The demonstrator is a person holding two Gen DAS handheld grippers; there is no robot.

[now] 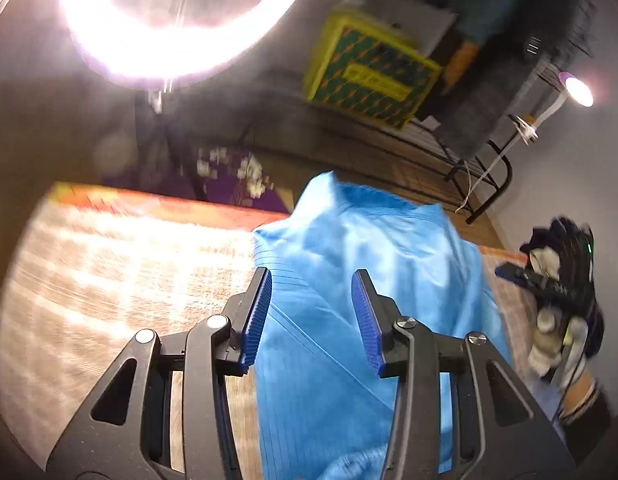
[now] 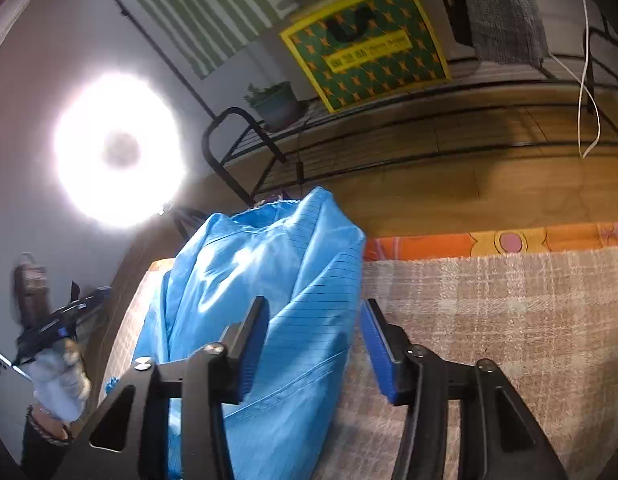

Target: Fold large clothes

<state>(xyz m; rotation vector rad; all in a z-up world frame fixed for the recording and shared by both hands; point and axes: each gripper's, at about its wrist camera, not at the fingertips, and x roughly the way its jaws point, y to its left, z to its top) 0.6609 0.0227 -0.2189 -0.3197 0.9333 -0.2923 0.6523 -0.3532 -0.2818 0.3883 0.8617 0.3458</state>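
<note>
A large bright blue garment with fine pinstripes (image 1: pixel 361 280) lies bunched on a beige checked table cover (image 1: pixel 109 280). My left gripper (image 1: pixel 313 312) is open, its blue-padded jaws standing apart above the cloth, holding nothing. In the right wrist view the same garment (image 2: pixel 249 280) lies heaped at the table's left part. My right gripper (image 2: pixel 313 344) is open, with the garment's edge between and under its jaws, not pinched. The other gripper and the gloved hand holding it show in each view, in the left wrist view (image 1: pixel 549 284) and in the right wrist view (image 2: pixel 53 332).
An orange patterned cloth edge (image 2: pixel 509 240) marks the table's far side. Beyond it are a wooden floor, a black wire rack (image 2: pixel 349 136) with a yellow-green bag (image 2: pixel 369 44) and a potted plant (image 2: pixel 275 104). A bright ring light (image 1: pixel 169 20) glares; the left wrist view is motion-blurred.
</note>
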